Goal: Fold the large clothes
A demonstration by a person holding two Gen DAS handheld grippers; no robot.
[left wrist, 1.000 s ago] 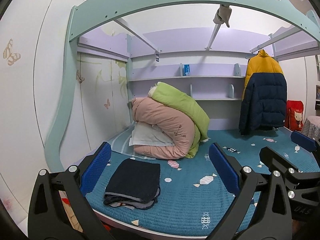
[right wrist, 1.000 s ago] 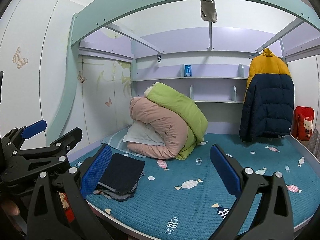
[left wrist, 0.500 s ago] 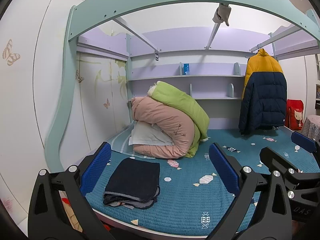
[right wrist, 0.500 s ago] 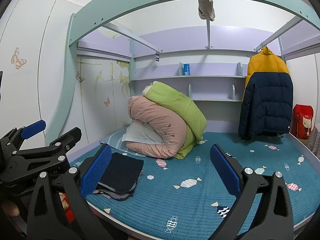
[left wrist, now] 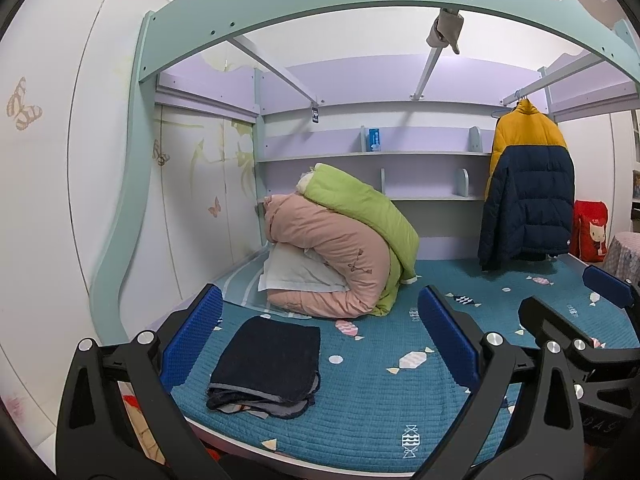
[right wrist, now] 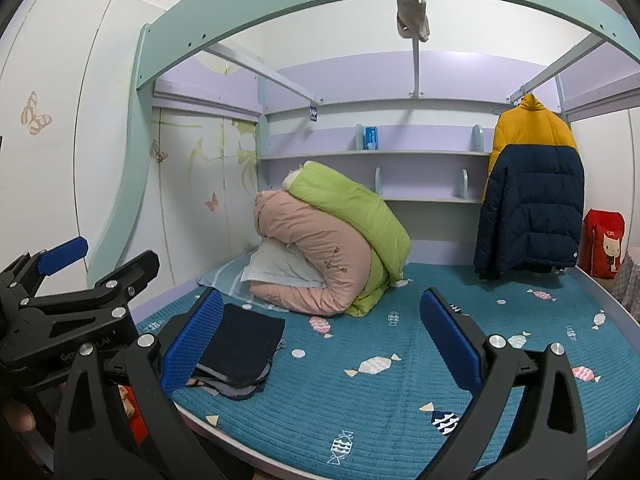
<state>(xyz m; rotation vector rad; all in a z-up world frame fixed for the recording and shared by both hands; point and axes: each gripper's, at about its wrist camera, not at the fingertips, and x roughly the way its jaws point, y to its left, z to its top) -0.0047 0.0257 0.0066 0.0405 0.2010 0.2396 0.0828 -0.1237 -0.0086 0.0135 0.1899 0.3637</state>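
A dark navy garment [left wrist: 267, 362] lies folded in a flat stack on the teal bed cover [left wrist: 372, 408], near the bed's front left edge; it also shows in the right wrist view [right wrist: 239, 350]. My left gripper [left wrist: 320, 340] is open and empty, held in the air in front of the bed, above the folded stack. My right gripper [right wrist: 320, 340] is open and empty, to the right of the left one. In the right wrist view the left gripper [right wrist: 72, 280] shows at the left edge.
Rolled pink and green quilts [left wrist: 340, 248] with a white pillow lie at the back of the bed. A yellow and navy puffer jacket [left wrist: 528, 192] hangs at the right. A red bag [left wrist: 590, 232] stands behind it. The bed frame arch [left wrist: 360, 4] runs overhead.
Both views have shifted only slightly. The folded garment has not moved and both grippers stay open.
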